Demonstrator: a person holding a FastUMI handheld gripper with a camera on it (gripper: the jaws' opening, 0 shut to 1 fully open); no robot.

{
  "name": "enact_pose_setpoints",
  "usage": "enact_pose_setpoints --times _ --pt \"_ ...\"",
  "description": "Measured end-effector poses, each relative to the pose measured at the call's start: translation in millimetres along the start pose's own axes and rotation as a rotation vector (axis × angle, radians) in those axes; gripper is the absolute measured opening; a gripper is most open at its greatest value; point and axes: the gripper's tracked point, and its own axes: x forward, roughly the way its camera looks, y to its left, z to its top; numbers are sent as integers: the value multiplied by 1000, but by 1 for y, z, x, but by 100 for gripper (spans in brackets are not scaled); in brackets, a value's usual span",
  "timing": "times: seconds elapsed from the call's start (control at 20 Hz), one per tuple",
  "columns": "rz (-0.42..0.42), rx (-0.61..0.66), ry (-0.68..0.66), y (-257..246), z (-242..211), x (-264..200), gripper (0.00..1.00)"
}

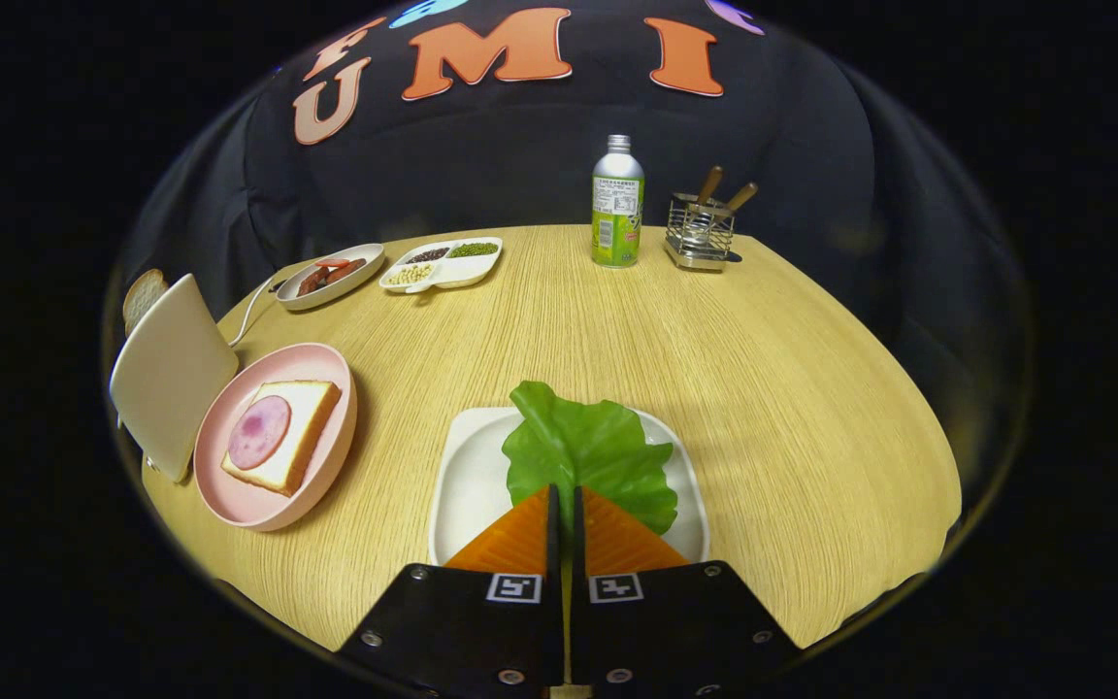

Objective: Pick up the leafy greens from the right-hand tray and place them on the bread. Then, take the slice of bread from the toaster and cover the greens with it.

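- Standing at the far left of the frame, the toaster (174, 374) is a cream-coloured unit with a slice of bread (143, 296) protruding from its top; a white cord runs from behind it across the table (792, 388).
- Just right of the toaster, touching or nearly touching it, the pink plate (229, 495) carries a square bread slice (282, 434) topped with a round pink meat slice (259, 432).
- In the upper left, beyond the pink plate, an oval white dish (330, 276) holds sausages, and beside it a divided white tray (443, 263) holds dark, green and pale items in separate compartments.
- At lower centre, the white tray (467, 485) holds the leafy greens (588, 449), one broad green leaf lying flat with its tip pointing away from the camera.
- At bottom centre, the gripper (565, 505) shows its two orange fingers (510, 544) drawn almost together, with a thin slit between them. The near edge of the leaf sits in that slit; whether both pads press on it cannot be determined.
- In the upper centre-right, a green and white bottle (617, 204) stands upright.
- Just right of the bottle, a wire holder (700, 231) contains utensils with wooden handles.
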Motion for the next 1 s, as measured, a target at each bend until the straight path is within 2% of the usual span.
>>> enact_pose_setpoints --times 0.15,0.4,1.0 --pt "-23 -45 -44 0 13 -7 4" --pt "-8 -42 -90 7 33 -23 3" --pt "103 -81 -157 84 69 -48 4"
